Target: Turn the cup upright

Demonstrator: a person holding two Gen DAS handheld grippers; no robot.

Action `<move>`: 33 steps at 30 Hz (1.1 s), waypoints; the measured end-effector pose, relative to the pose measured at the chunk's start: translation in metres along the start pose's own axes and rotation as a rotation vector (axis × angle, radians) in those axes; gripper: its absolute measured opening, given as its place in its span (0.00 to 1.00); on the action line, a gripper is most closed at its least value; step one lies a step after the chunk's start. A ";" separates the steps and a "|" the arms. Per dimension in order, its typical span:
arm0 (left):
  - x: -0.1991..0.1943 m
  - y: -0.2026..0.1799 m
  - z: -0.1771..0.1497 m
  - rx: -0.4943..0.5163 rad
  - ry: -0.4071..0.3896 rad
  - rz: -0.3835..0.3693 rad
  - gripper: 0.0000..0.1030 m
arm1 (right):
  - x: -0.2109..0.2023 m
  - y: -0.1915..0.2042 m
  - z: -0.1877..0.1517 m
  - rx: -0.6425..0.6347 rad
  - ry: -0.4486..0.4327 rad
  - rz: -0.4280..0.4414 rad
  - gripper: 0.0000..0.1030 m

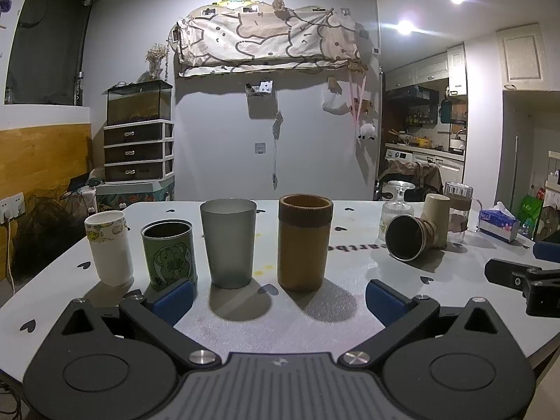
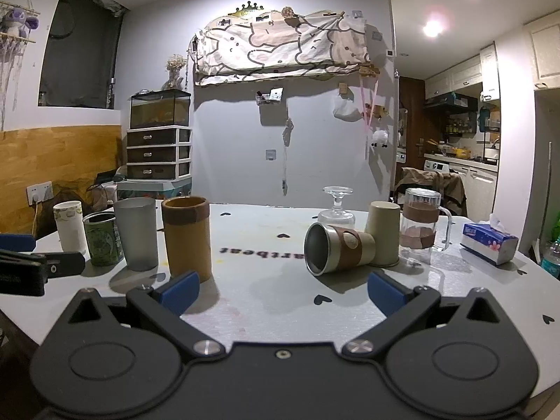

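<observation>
A metal cup with a brown sleeve lies on its side on the white table, mouth toward me; it also shows at the right of the left wrist view. My right gripper is open and empty, a little in front of the cup. My left gripper is open and empty in front of a row of upright cups: white paper cup, green tin, grey tumbler, tan cup.
Behind the lying cup stand an inverted cream cup, an inverted stemmed glass and a glass mug. A tissue box sits at the far right. The other gripper's body shows at each view's edge.
</observation>
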State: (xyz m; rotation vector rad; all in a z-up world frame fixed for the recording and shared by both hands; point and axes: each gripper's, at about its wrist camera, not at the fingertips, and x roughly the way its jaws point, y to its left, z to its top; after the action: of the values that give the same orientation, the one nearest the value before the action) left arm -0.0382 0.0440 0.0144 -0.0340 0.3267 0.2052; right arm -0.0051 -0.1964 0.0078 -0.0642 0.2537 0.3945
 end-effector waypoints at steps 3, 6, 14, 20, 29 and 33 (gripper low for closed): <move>0.000 0.000 0.000 0.000 0.000 0.000 1.00 | 0.000 0.000 0.000 0.000 -0.001 0.001 1.00; 0.000 0.000 0.000 0.000 0.000 0.000 1.00 | 0.000 0.000 0.000 -0.001 -0.001 0.004 1.00; 0.000 0.000 0.000 0.001 0.000 0.000 1.00 | 0.000 0.002 0.000 -0.002 -0.004 0.008 1.00; 0.000 0.000 0.001 0.000 0.000 -0.001 1.00 | 0.000 0.003 0.000 -0.001 -0.004 0.007 1.00; 0.000 0.001 0.001 0.000 0.002 0.001 1.00 | 0.000 0.003 0.000 -0.001 -0.004 0.007 1.00; 0.000 0.000 0.001 0.001 0.001 -0.001 1.00 | -0.001 0.003 0.001 -0.002 -0.006 0.009 1.00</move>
State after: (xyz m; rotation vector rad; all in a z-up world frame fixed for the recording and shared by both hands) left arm -0.0382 0.0440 0.0158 -0.0333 0.3274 0.2045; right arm -0.0070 -0.1940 0.0088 -0.0642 0.2477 0.4039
